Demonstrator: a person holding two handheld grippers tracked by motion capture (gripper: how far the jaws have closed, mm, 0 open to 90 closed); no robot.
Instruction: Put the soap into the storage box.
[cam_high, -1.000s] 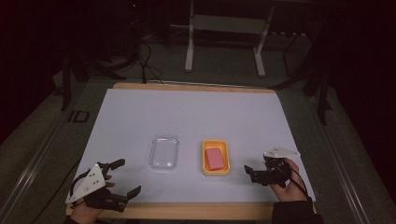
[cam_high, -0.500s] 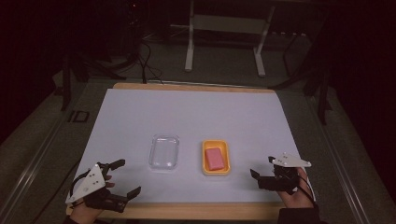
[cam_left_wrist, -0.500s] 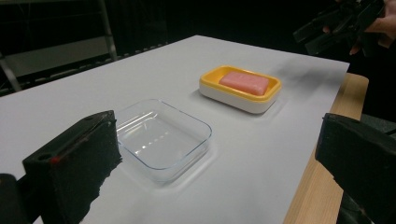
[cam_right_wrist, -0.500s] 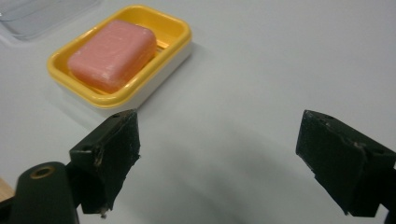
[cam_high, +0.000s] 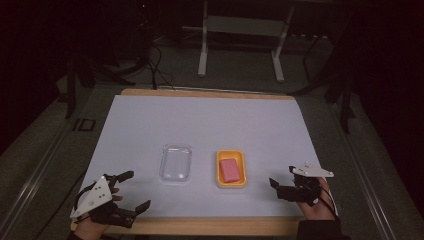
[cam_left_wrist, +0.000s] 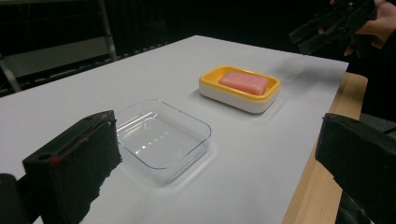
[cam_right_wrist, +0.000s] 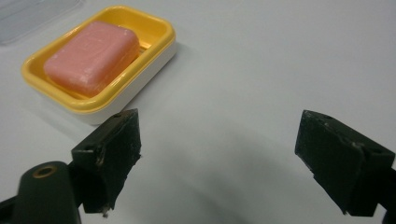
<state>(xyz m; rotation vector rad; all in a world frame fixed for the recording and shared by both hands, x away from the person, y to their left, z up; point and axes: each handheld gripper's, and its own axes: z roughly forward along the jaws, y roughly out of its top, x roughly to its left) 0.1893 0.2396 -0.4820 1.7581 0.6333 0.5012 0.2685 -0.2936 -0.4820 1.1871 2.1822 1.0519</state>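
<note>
Since the earlier frame, the right gripper had drawn back from the soap dish toward the counter's right edge. Its fingers stood wide apart and held nothing. The left gripper rested at the near left corner, fingers also wide and empty. The pink soap lay in the dish, just right of the clear tray.
</note>
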